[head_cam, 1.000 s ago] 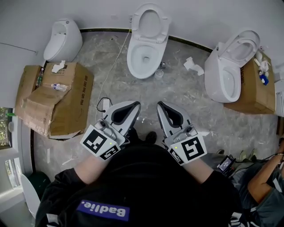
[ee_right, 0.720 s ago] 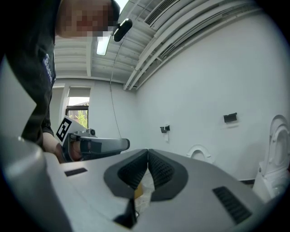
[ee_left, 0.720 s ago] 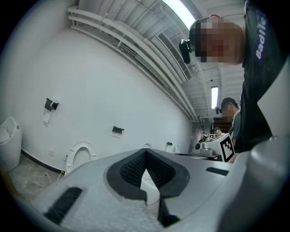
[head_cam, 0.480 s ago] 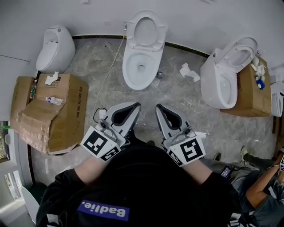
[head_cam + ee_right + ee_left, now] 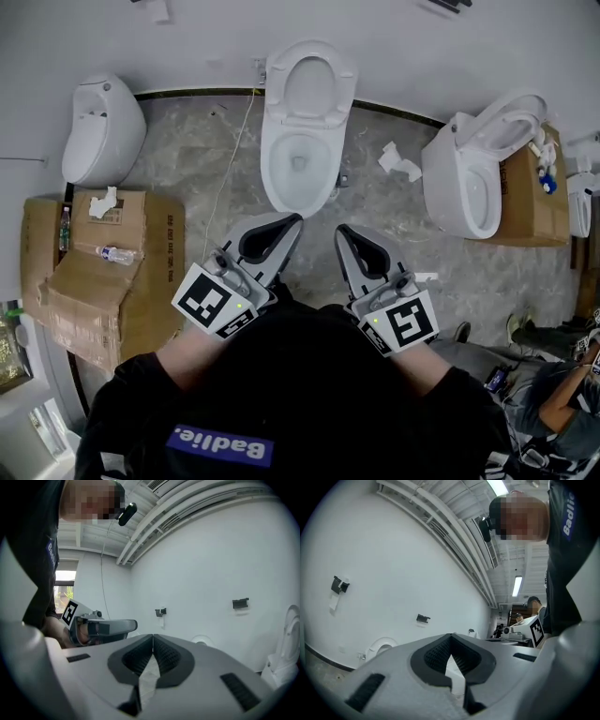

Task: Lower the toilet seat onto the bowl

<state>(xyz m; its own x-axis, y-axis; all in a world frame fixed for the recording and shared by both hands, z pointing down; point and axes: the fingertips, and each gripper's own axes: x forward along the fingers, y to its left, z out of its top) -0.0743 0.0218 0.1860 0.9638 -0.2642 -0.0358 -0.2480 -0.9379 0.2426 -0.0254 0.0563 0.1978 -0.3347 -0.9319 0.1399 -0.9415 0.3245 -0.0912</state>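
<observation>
The seat (image 5: 310, 82) stands raised against the wall, behind the bowl (image 5: 298, 164) and straight ahead. The left tongs (image 5: 292, 221) and right tongs (image 5: 340, 229) are both closed and empty. They flank the bowl's near end, about equally close.

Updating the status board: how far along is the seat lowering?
Done: nothing; the middle toilet's seat stands raised off its bowl. In hand: left tool and right tool, both shut and empty, short of the bowl. Left: reach the seat, lower it.
</observation>
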